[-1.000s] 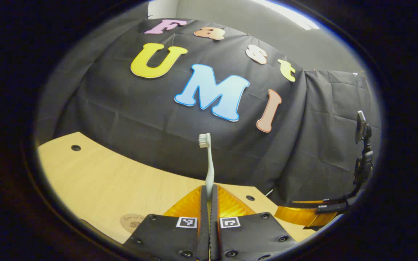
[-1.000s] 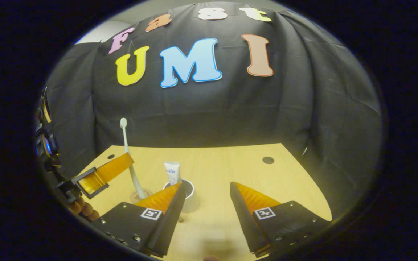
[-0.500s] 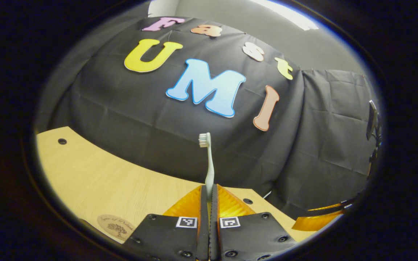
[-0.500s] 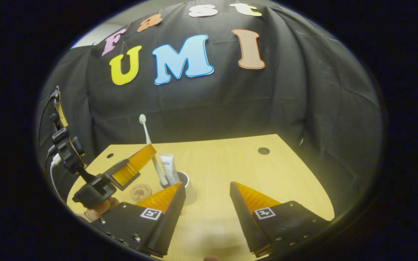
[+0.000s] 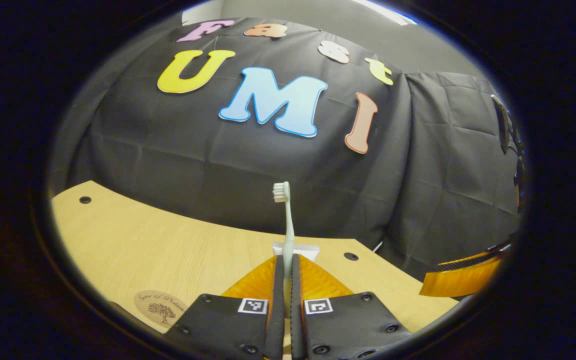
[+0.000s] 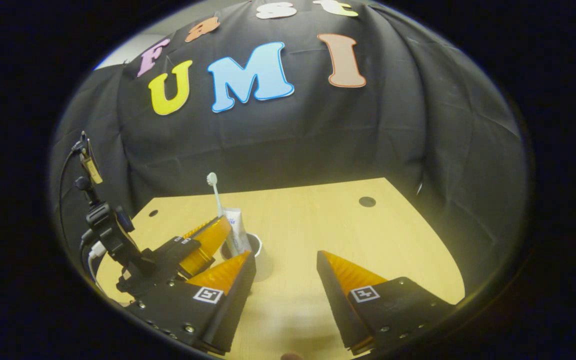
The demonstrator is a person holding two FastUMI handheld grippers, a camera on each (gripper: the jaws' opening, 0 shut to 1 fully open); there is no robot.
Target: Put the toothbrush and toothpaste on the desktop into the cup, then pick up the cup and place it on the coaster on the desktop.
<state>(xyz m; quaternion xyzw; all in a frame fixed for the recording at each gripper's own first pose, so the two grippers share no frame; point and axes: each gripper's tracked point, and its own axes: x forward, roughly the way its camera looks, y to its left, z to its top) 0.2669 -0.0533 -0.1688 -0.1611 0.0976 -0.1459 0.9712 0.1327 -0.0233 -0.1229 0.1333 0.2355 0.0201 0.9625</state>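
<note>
Toothbrush (image 5: 288, 227) clamped in left tool (image 5: 284, 280), toothpaste (image 6: 237, 231) lettering seemingly blue, unreadable

1. Left gripper view: low over the bench (image 5: 133, 245), facing the cloth wall, close behind the toothbrush (image 5: 286, 225), which stands upright just above the cup.
2. Right gripper view: higher, farther back from the cup (image 6: 258, 250), looking down across the bench (image 6: 368, 240).
3. Shared: bench, toothbrush (image 6: 215, 192), cloth wall.
</note>
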